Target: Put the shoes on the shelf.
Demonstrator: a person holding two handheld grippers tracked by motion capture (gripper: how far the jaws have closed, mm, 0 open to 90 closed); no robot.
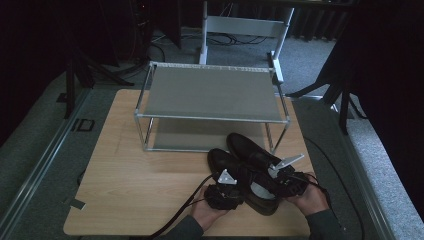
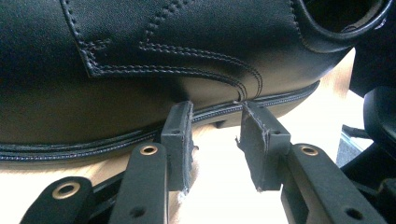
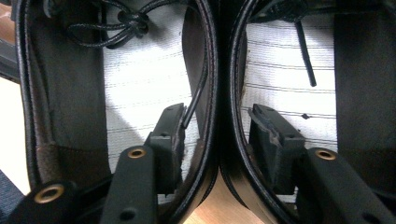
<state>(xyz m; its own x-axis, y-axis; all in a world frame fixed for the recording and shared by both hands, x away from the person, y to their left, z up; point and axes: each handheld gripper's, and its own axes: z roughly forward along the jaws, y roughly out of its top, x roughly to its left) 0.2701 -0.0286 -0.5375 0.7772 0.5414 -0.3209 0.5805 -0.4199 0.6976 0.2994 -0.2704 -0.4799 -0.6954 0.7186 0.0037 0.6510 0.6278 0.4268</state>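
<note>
Both black grippers carry brass-ringed screw holes, grey three-cornered plates and black cables; the sleeves (image 1: 320,222) are dark grey.

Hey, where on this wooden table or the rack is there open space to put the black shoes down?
The grey two-tier metal rack has both shelves bare. The light wooden table is free left of the rack and across its near-left area. It is crowded near-right, where the pair of black leather shoes, left gripper and right gripper sit.
</note>
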